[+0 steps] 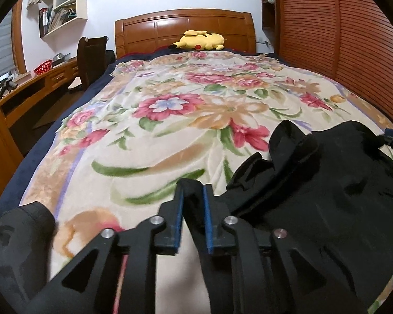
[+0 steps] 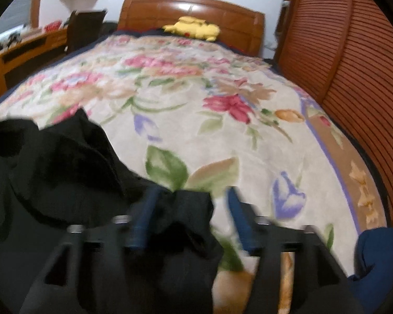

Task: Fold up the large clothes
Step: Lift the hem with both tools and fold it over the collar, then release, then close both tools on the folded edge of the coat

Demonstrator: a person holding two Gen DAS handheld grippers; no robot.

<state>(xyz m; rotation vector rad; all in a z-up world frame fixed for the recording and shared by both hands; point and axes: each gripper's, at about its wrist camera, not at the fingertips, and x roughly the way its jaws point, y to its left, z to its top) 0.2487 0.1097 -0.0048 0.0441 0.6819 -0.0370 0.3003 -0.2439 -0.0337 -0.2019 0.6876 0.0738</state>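
The large black garment [image 1: 314, 183] lies crumpled on the bed, on top of the flowered blanket [image 1: 170, 104], near the foot end. It is plain dark fabric with no pattern I can make out, bunched into soft ridges and folds rather than spread flat. From my left side it heaps up to the right of my view, with one raised fold standing higher than the rest toward the headboard side. From my right side the same cloth [image 2: 65, 162] fills the lower left, and a loose flap of it drapes forward over the blanket close below me. A separate dark bit of fabric [image 1: 18, 235] shows at the far lower left; I cannot tell whether it belongs to the garment.
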